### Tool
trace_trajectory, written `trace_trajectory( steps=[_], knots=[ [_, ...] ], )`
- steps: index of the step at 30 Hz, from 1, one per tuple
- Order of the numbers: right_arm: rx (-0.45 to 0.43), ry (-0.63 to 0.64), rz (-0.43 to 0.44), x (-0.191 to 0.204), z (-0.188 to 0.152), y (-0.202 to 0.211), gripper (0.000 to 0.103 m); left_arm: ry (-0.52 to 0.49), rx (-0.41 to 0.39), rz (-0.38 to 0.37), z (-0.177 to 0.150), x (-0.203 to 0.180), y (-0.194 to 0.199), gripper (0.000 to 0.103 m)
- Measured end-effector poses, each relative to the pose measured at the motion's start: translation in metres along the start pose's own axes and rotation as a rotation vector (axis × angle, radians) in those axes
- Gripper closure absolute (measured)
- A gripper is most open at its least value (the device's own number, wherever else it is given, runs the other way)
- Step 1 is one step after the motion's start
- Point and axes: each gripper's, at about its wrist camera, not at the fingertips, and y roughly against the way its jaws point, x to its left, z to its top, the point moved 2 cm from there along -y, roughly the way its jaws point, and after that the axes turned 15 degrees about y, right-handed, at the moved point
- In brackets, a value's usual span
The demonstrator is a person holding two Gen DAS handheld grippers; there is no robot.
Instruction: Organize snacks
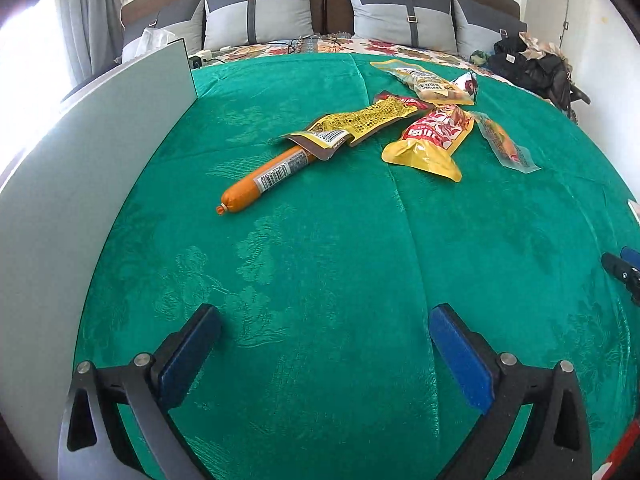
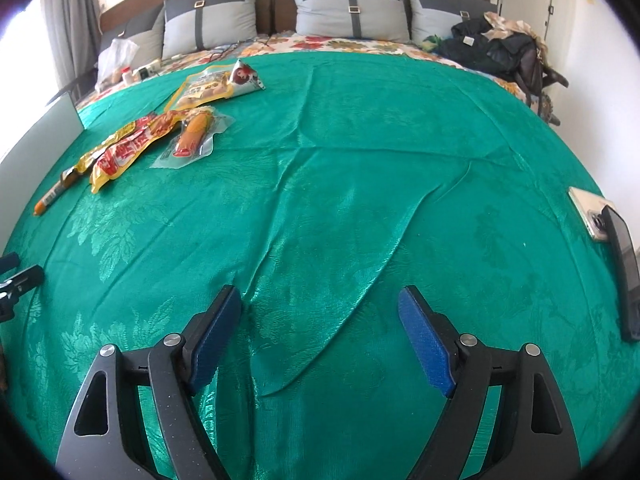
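Several snack packs lie on the green bedspread (image 1: 320, 260). An orange sausage stick (image 1: 262, 180) lies nearest, its far end under a yellow printed pack (image 1: 360, 122). A red and yellow pack (image 1: 432, 140), a clear-wrapped sausage (image 1: 506, 146) and a yellow pouch (image 1: 428, 82) lie beyond. My left gripper (image 1: 324, 320) is open and empty, well short of the sausage stick. My right gripper (image 2: 320, 312) is open and empty over bare cloth; the snacks (image 2: 132, 148) sit far to its upper left.
A white box wall (image 1: 100, 152) stands along the left edge of the bedspread. Two phones (image 2: 612, 248) lie at the right edge. Pillows (image 1: 260, 12) line the headboard; dark clothes (image 2: 496, 48) are piled at the far right. A plastic bag (image 2: 116, 56) sits far left.
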Motion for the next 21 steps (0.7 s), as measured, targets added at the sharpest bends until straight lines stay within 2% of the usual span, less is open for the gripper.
trace_trajectory(
  steps=[21],
  knots=[
    [0.0, 0.0, 0.0, -0.0008, 0.0006, 0.0002, 0.018, 0.001, -0.001, -0.001, -0.0005, -0.0004, 0.0005, 0.0]
  ],
)
